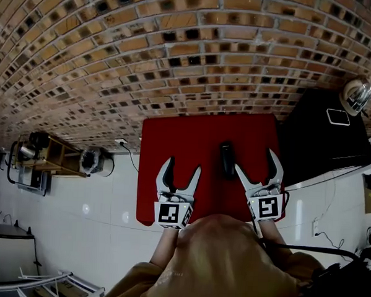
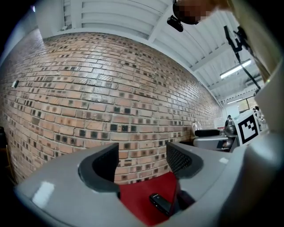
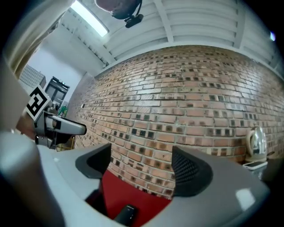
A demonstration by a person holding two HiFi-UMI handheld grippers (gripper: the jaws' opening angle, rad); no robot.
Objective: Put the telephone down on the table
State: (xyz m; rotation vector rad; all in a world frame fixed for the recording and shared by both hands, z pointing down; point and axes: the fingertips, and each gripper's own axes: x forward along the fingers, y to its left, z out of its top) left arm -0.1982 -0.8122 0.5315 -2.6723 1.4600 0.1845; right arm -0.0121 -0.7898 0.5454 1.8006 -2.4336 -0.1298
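Presently: my left gripper (image 1: 183, 167) jaws wide apart, empty | my right gripper (image 1: 257, 162) likewise, touching nothing | telephone (image 1: 226, 158) lies on red table (image 1: 173, 138) | wooden shelf (image 1: 49, 153) appears in head view only.

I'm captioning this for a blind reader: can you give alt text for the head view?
A black telephone lies on a red table against a brick wall. The left gripper and right gripper, both open and empty, are held over the table's near end, either side of the telephone.
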